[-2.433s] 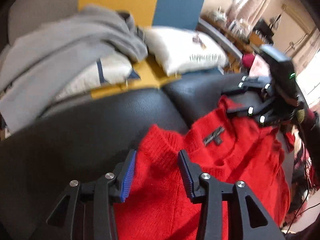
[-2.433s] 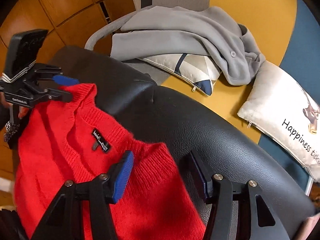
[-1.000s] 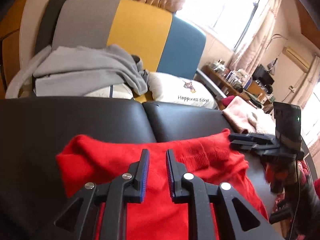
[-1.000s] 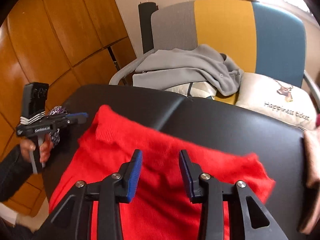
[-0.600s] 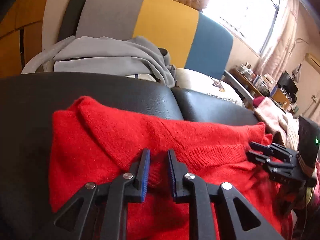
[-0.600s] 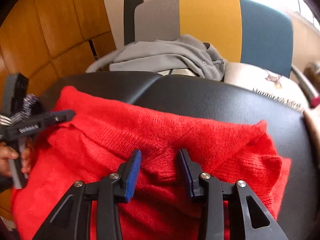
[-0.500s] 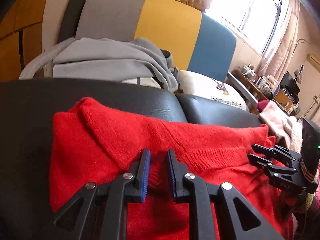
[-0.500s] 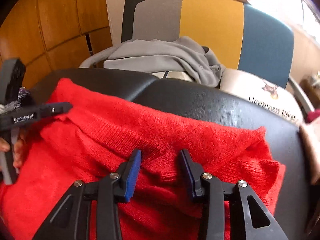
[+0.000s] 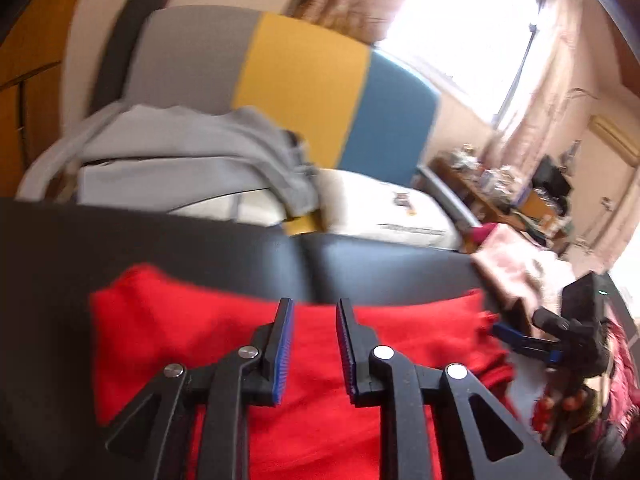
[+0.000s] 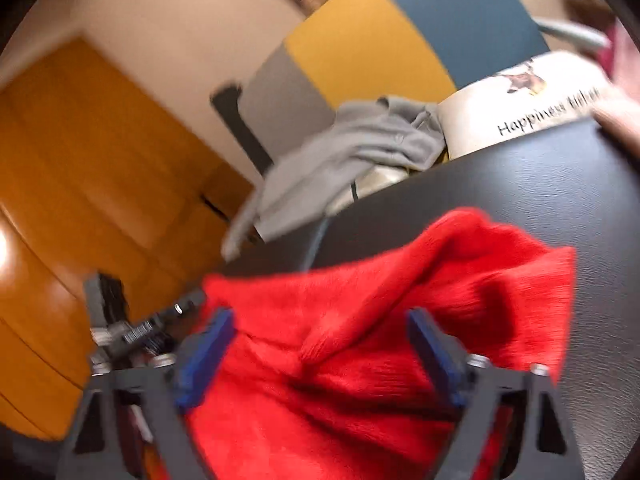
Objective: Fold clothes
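Red sweater lies bunched on the black counter; left claw and right claw both opening over it, gripping nothing.

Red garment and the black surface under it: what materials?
Red garment: looks like fuzzy knitted wool or acrylic; soft matte nap, ribbed edge, heavy folds. Black surface: likely leather or vinyl upholstery; fine pebbled grain, dull sheen, a seam between cushions.

Left gripper points downward, jaws opening with a narrow gap between them; right gripper is tilted, jaws opening wide.
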The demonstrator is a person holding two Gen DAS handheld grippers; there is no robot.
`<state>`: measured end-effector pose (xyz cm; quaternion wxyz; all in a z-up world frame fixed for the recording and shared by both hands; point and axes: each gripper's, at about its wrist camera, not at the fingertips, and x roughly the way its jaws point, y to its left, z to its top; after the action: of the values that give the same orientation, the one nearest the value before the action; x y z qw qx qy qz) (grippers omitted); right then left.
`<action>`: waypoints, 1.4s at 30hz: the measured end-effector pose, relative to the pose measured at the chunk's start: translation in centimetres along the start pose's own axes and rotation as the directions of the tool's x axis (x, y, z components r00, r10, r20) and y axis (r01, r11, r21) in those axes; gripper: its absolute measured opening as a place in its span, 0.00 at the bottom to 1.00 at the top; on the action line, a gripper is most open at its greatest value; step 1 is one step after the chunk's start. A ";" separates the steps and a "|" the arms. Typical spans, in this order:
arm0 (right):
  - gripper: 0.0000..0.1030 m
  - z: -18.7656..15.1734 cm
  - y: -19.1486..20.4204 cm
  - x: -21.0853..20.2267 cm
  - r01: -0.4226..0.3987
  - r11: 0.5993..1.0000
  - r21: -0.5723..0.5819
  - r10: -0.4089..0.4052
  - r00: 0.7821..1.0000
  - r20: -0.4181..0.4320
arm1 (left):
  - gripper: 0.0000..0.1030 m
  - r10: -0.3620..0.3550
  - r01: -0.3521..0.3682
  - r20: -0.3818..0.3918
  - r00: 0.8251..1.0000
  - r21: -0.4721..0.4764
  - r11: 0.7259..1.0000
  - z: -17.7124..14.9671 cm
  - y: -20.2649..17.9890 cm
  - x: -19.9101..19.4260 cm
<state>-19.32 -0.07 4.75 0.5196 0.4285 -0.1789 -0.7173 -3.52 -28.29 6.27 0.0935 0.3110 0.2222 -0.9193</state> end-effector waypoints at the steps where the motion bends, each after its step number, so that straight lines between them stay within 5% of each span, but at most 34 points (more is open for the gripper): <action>1: 1.00 0.7 -0.4 -0.3 0.000 1.000 0.021 0.000 1.000 0.010 | 0.20 -0.023 0.023 -0.007 1.000 0.017 1.000 0.3 -1.2 0.7; 5: 1.00 3.3 -1.6 -0.8 -0.006 0.995 0.096 0.003 1.000 0.026 | 0.20 -0.087 0.094 -0.081 0.993 0.096 0.991 0.1 -6.4 5.2; 8: 1.00 5.3 -1.7 1.5 -0.009 0.992 0.129 0.020 0.996 -0.092 | 0.20 -0.107 0.126 -0.159 0.981 0.113 0.986 -1.2 -8.7 8.2; 12: 1.00 6.3 -2.9 5.8 0.088 0.978 0.190 -0.038 0.968 -0.249 | 0.20 -0.122 0.154 -0.231 0.965 0.127 0.980 -3.6 -10.0 10.8; 16: 1.00 6.7 -5.4 5.4 0.017 0.959 0.282 0.004 0.997 -0.071 | 0.20 -0.115 0.148 -0.210 0.971 0.147 0.978 -4.9 -10.2 10.9; 20: 0.97 6.0 -6.5 5.2 -0.020 0.954 0.299 0.031 0.999 -0.033 | 0.20 -0.126 0.154 -0.206 0.970 0.123 0.980 -4.9 -9.8 11.1; 25: 1.00 6.4 -4.8 2.9 0.158 0.965 0.208 -0.150 0.987 -0.055 | 0.21 -0.123 0.139 -0.195 0.973 0.066 0.988 -4.6 -9.6 9.7; 29: 1.00 6.1 -1.5 0.3 0.181 0.979 0.092 -0.180 0.983 -0.018 | 0.22 -0.197 0.197 -0.087 0.977 -0.017 0.980 -3.7 -7.3 4.1; 32: 1.00 5.3 1.7 1.2 0.127 0.992 0.021 -0.126 0.991 -0.041 | 0.22 -0.141 0.141 -0.007 0.990 -0.042 0.989 -3.3 -2.9 -0.9; 35: 1.00 3.7 4.8 4.8 0.169 0.979 -0.115 -0.180 0.979 -0.097 | 0.24 -0.048 0.050 0.022 0.999 -0.131 0.990 -2.1 3.6 -4.1; 39: 1.00 0.5 6.3 9.1 0.279 0.910 -0.306 -0.339 0.926 -0.165 | 0.24 -0.033 0.026 -0.020 0.999 -0.305 0.952 0.6 12.0 -4.3; 42: 1.00 -1.7 6.6 10.6 0.328 0.839 -0.434 -0.427 0.892 -0.151 | 0.24 -0.096 0.060 -0.072 0.993 -0.395 0.917 1.8 15.9 -3.1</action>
<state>-15.05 -11.90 3.82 0.4605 0.4249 0.1237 -0.7695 2.91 -43.05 3.93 0.1071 0.3181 0.4178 -0.8443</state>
